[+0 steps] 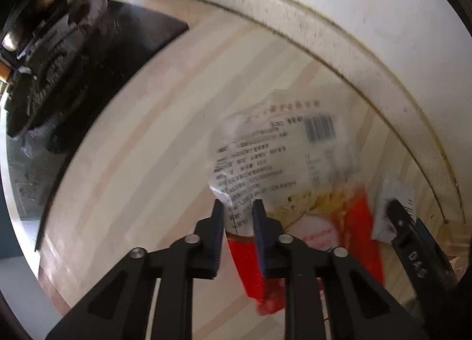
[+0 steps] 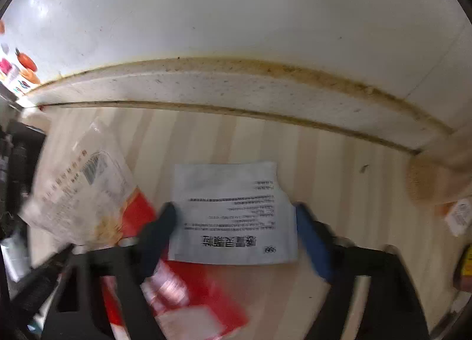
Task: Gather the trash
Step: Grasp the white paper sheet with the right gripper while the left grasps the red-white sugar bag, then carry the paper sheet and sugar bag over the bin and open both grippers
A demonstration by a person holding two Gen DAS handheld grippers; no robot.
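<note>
A large red and clear snack wrapper [image 1: 283, 160] with a barcode hangs over the wooden counter, its edge between the fingers of my left gripper [image 1: 237, 210], which is shut on it. It also shows in the right wrist view [image 2: 88, 198] at the left. A small white sachet [image 2: 236, 216] with black print lies flat on the counter, between the wide-open fingers of my right gripper [image 2: 236, 213]. The sachet [image 1: 392, 207] and a right gripper finger [image 1: 398, 216] show at the right of the left wrist view.
A white wall and stained backsplash ledge [image 2: 236, 86] run behind the counter. A black stove [image 1: 73, 59] sits at the left. A round cork-like object [image 2: 424, 177] and small packets [image 2: 460, 216] lie at the right.
</note>
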